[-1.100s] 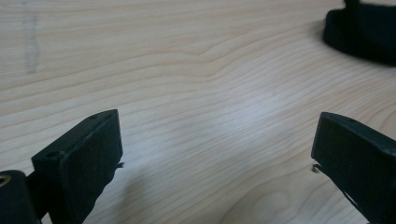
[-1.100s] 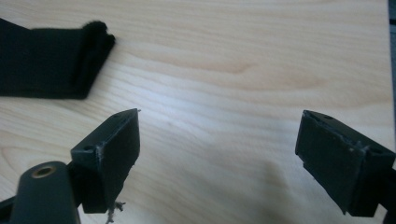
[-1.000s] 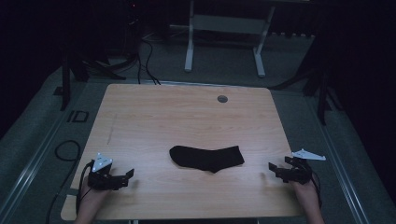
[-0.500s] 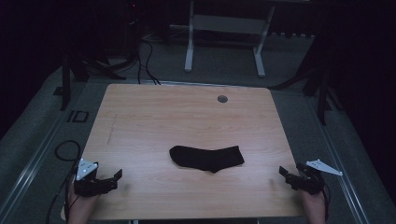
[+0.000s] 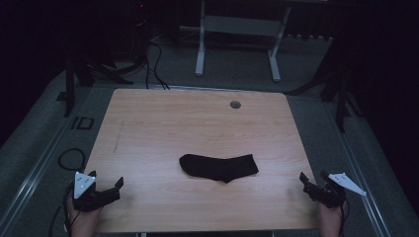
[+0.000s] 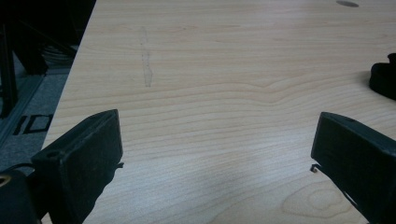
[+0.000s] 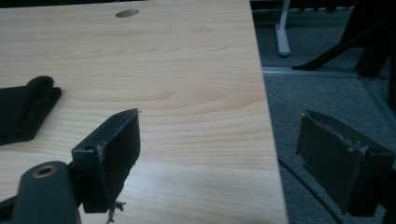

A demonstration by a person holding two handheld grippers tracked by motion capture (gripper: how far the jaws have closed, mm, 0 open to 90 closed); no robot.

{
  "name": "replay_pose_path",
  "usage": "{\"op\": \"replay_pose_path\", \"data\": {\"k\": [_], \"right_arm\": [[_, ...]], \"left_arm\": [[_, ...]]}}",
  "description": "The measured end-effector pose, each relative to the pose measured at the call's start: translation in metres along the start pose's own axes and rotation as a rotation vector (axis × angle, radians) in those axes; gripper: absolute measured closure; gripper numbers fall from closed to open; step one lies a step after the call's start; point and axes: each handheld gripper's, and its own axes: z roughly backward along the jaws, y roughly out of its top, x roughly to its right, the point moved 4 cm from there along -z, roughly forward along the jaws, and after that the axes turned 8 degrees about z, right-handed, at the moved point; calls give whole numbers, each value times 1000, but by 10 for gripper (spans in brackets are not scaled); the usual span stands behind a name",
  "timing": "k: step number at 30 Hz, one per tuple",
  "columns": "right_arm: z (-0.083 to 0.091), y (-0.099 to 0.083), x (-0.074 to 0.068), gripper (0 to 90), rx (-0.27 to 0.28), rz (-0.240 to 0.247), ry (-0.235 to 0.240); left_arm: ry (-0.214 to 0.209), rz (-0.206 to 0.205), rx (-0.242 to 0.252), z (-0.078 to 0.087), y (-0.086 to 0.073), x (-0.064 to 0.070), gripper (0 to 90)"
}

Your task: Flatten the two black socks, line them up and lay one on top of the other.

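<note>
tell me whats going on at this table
A person sits at a wooden table with a two-jaw tool in each hand. A black sock lies flat near the middle, touched by neither tool. The left tool rests at the near left corner and the right tool at the near right edge, partly over the floor. Both have their jaws wide open and hold nothing.

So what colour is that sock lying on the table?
Plain black, no pattern: the black fabric sock shows best in the high view.
</note>
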Motion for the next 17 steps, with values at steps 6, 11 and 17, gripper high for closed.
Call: {"op": "replay_pose_path", "data": {"k": [6, 11, 17], "right_arm": [[-3, -2, -1, 142, -15, 18, -13], [-2, -1, -3, 142, -11, 14, -17], [-3, -1, -4, 142, -14, 15, -18]], "left_arm": [[28, 18, 30, 1, 1, -5, 23], [39, 18, 30, 2, 1, -5, 23], [38, 7, 20, 1, 1, -2, 23]]}}
